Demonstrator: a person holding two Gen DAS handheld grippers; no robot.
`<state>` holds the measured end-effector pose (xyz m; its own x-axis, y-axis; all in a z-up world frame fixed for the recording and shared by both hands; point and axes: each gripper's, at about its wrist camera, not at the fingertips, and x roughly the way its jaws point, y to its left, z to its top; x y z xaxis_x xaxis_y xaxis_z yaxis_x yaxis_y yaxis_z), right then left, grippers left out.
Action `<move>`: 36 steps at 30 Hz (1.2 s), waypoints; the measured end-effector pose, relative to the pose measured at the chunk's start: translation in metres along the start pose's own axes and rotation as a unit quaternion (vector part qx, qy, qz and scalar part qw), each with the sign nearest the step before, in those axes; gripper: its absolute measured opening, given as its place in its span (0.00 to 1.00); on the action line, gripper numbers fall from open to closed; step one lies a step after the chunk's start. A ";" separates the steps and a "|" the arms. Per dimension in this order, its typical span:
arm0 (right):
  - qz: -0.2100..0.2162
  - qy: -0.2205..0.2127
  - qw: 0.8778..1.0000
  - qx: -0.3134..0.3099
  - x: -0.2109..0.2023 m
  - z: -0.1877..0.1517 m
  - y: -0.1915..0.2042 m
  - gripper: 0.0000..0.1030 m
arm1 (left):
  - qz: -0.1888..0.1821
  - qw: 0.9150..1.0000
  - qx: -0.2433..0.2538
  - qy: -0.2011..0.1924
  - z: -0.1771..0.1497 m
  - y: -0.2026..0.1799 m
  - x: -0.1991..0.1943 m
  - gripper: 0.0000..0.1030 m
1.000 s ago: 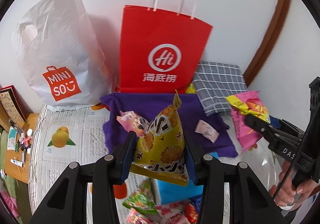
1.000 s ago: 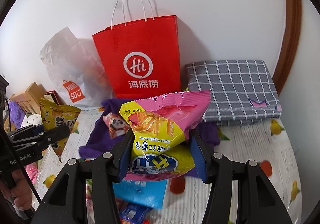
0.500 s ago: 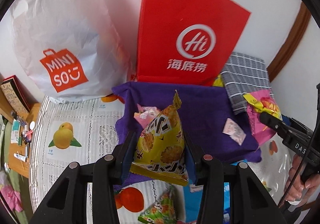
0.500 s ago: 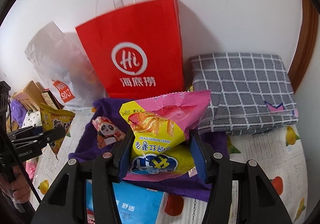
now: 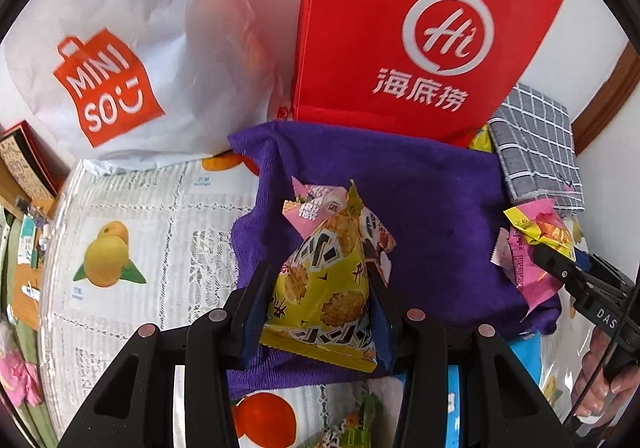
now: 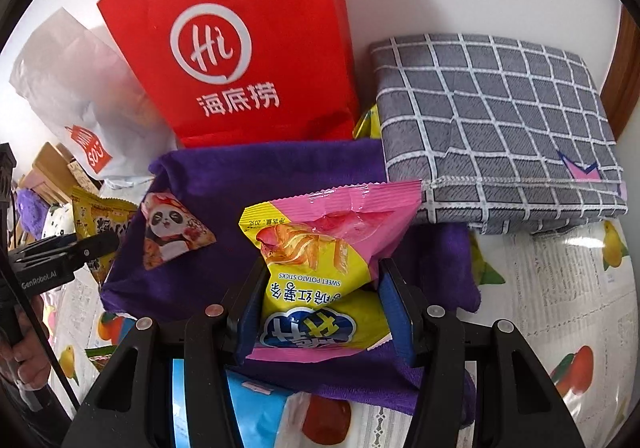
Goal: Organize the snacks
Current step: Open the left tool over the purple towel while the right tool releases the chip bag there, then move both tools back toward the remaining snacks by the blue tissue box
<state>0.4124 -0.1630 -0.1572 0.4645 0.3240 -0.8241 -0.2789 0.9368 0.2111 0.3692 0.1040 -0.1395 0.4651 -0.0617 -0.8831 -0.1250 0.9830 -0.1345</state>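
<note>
My left gripper (image 5: 318,312) is shut on a yellow cracker bag (image 5: 324,288), held low over the purple towel (image 5: 432,216). Just behind that bag a pink panda snack packet (image 5: 308,204) lies on the towel. My right gripper (image 6: 324,312) is shut on a pink and yellow sweet potato sticks bag (image 6: 320,248), also over the purple towel (image 6: 248,184). The panda packet (image 6: 172,232) rests to its left on the cloth. Each gripper shows at the edge of the other's view, the right gripper (image 5: 560,268) at right, the left gripper (image 6: 76,248) at left.
A red paper bag (image 5: 420,28) and a white plastic shopping bag (image 5: 132,48) stand against the wall behind the towel. A folded grey checked cloth (image 6: 492,120) lies at right. A blue packet (image 6: 248,408) and other snacks lie near the front on the fruit-print tablecloth (image 5: 132,248).
Both grippers have come down and forward toward the purple towel with their bags still held. The red bag and white bag now loom larger and closer.
</note>
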 end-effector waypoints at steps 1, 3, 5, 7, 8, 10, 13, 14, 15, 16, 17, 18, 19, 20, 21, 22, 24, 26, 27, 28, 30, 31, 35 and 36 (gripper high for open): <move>0.002 0.000 1.000 0.000 0.002 0.000 0.000 0.52 | -0.005 1.000 -0.002 0.003 0.000 0.001 0.003 0.41; 0.003 0.004 1.000 -0.005 0.008 -0.001 0.003 0.52 | -0.013 1.000 -0.007 0.008 -0.001 0.002 0.008 0.41; -0.001 0.010 1.000 -0.011 0.015 -0.002 0.005 0.52 | -0.017 1.000 -0.012 0.011 -0.001 0.003 0.011 0.41; -0.006 0.014 1.000 -0.016 0.019 -0.004 0.008 0.52 | -0.029 0.999 -0.020 0.012 -0.002 0.004 0.015 0.41; -0.008 0.012 1.000 -0.017 0.020 -0.005 0.008 0.53 | -0.036 0.999 -0.024 0.011 -0.002 0.005 0.016 0.41; -0.009 0.011 1.000 -0.019 0.020 -0.005 0.009 0.53 | -0.045 0.998 -0.032 0.013 -0.002 0.006 0.020 0.41; -0.008 0.013 1.000 -0.026 0.021 -0.005 0.010 0.60 | -0.070 0.996 -0.051 0.013 -0.003 0.009 0.026 0.41; -0.009 0.007 1.000 -0.029 0.019 -0.005 0.011 0.66 | -0.074 0.995 -0.057 0.017 -0.003 0.011 0.030 0.41; -0.010 -0.002 0.999 -0.032 0.016 -0.006 0.012 0.68 | -0.076 0.995 -0.060 0.021 -0.003 0.011 0.032 0.41; -0.012 -0.010 0.999 -0.035 0.013 -0.006 0.014 0.71 | -0.079 0.995 -0.062 0.024 -0.003 0.011 0.035 0.41; -0.014 -0.017 0.999 -0.038 0.010 -0.006 0.016 0.73 | -0.081 0.994 -0.062 0.026 -0.004 0.011 0.036 0.41; -0.015 -0.026 0.999 -0.043 0.005 -0.006 0.018 0.74 | -0.080 0.995 -0.060 0.029 -0.003 0.011 0.037 0.41; -0.016 -0.033 0.998 -0.044 0.000 -0.006 0.020 0.74 | -0.079 0.995 -0.059 0.031 -0.002 0.010 0.037 0.42; -0.017 -0.039 0.998 -0.044 -0.004 -0.006 0.020 0.74 | -0.076 0.995 -0.056 0.035 -0.001 0.010 0.037 0.43; -0.019 -0.045 0.998 -0.043 -0.010 -0.006 0.020 0.74 | -0.071 0.995 -0.052 0.039 0.000 0.009 0.035 0.47; -0.020 -0.050 0.998 -0.043 -0.014 -0.005 0.020 0.74 | -0.068 0.996 -0.048 0.039 0.000 0.008 0.034 0.52; -0.018 -0.062 0.997 -0.038 -0.026 -0.005 0.020 0.74 | -0.054 0.997 -0.042 0.032 0.001 0.007 0.026 0.62; -0.012 -0.073 0.997 -0.033 -0.037 -0.004 0.021 0.74 | -0.039 0.998 -0.036 0.023 0.001 0.007 0.015 0.63; -0.008 -0.079 0.996 -0.031 -0.042 -0.005 0.022 0.74 | -0.035 0.999 -0.034 0.021 0.001 0.008 0.011 0.63; -0.005 -0.086 0.996 -0.029 -0.049 -0.007 0.024 0.74 | -0.034 0.999 -0.032 0.017 0.000 0.007 0.005 0.63; -0.002 -0.095 0.995 -0.030 -0.061 -0.012 0.027 0.74 | -0.035 0.999 -0.030 0.010 -0.003 0.009 -0.006 0.63; -0.004 -0.100 0.994 -0.032 -0.068 -0.017 0.031 0.74 | -0.037 0.999 -0.029 0.008 -0.005 0.010 -0.011 0.63; -0.019 -0.108 0.993 -0.038 -0.084 -0.038 0.042 0.73 | -0.043 0.999 -0.024 0.001 -0.016 0.008 -0.032 0.63; -0.027 -0.108 0.993 -0.040 -0.087 -0.043 0.045 0.73 | -0.044 0.999 -0.021 -0.003 -0.019 0.007 -0.038 0.63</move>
<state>0.3231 -0.1550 -0.0990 0.6476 0.3026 -0.6993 -0.3104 0.9429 0.1206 0.3337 0.1097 -0.1158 0.4803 -0.1470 -0.8647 -0.1195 0.9657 -0.2306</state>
